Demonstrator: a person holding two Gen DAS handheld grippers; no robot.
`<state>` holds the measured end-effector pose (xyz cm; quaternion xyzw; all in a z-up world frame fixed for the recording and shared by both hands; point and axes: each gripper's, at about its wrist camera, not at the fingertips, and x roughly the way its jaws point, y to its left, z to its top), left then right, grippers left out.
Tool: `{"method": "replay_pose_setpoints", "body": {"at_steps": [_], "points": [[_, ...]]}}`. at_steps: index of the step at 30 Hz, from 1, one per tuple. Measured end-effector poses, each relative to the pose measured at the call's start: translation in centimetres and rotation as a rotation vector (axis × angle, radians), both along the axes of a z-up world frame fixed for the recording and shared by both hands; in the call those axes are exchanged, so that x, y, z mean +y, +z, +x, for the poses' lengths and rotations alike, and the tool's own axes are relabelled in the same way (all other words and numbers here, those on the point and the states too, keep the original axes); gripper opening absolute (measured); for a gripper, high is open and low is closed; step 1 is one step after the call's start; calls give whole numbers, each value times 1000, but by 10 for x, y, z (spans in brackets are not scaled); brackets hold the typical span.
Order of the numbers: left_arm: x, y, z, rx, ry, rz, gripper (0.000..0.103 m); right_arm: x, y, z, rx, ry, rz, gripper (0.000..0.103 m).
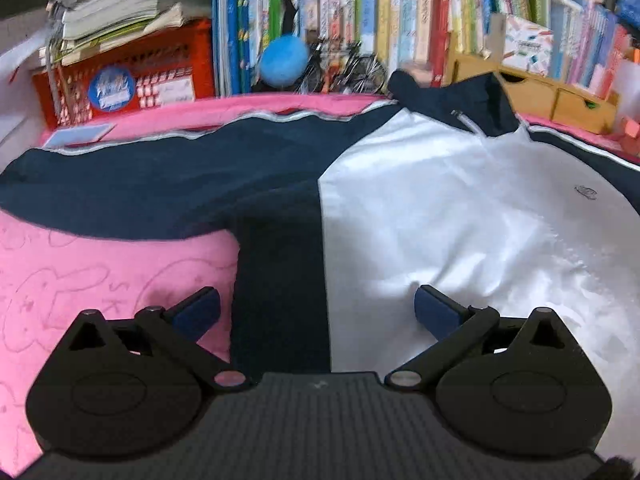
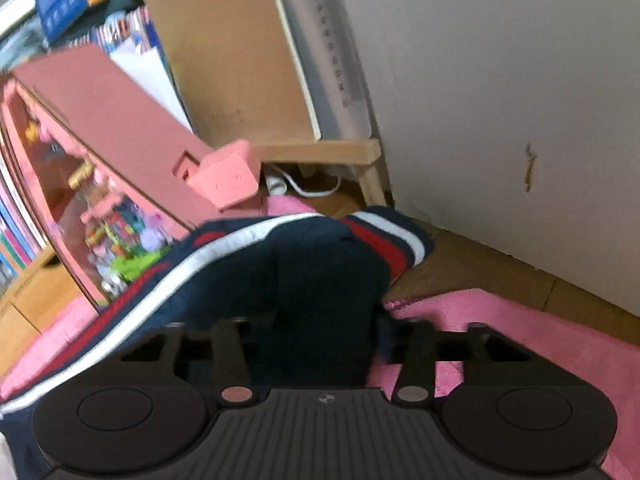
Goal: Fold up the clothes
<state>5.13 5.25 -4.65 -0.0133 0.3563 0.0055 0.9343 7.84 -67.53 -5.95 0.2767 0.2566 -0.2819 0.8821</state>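
Your left tool point(image 1: 316, 308) hangs w/ its blue-padded fingers point(image 1: 198, 312) spread wide apart, nothing between them. It sits above the navy-and-white jacket point(image 1: 420, 208), right over the seam where the navy side panel meets the white front; pads clear of the cloth as far as the view shows. The jacket lies spread flat on the pink blanket point(image 1: 100, 280), collar twd the far edge, one navy sleeve point(image 1: 160, 176) stretched out along that edge to the left. Beyond the far edge: an orange crate point(image 1: 160, 68) w/ papers stacked on top, a blue ball point(image 1: 284, 58), rows of books point(image 1: 400, 20) and a small wooden drawer box point(image 1: 560, 96).

Your right tool point(image 2: 320, 332) is over the jacket's other sleeve, by the striped cuff point(image 2: 388, 240), which reaches the blanket's edge near the wooden floor point(image 2: 480, 268). View is blurred and the fingers are dark against dark navy cloth. They stand partway in, w/ a fold of sleeve bunched up between them; can't tell if the pads actually press it. A pink toy house point(image 2: 120, 140) stands just beside the sleeve at that edge, a cardboard sheet point(image 2: 232, 60) leans behind it, and a white wall point(image 2: 500, 100) runs along the floor.
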Motion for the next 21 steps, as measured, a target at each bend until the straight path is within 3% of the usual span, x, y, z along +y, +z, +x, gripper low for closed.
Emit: {"method": "replay_pose_setpoints", "body": {"at_steps": [2,6,9,11,16,18,19,20,21], "points": [[0,-2,-1,-11,-6,-1,103,11,11,-11,-66,-2,-16,17],[2,-5,0,-17,-4,-3,103,71,52,-30,-229,84,-141,13],[3,-5,-2,-23,-3,-13,103,163,84,-27,-276,330,-296,12],[5,-5,-4,-30,-1,-26,103,225,93,-17,-288,518,-340,12],[11,-4,-8,-53,6,-76,103,393,69,18,-232,951,-375,12],[14,-5,-10,-65,9,-101,103,441,50,27,-184,1070,-357,16],[16,-5,-11,-69,9,-111,103,457,40,28,-157,1121,-336,26],[17,-5,-12,-73,10,-121,103,467,32,28,-124,1154,-326,47],[18,-5,-12,-77,10,-130,103,474,26,27,-93,1172,-330,57]]}}
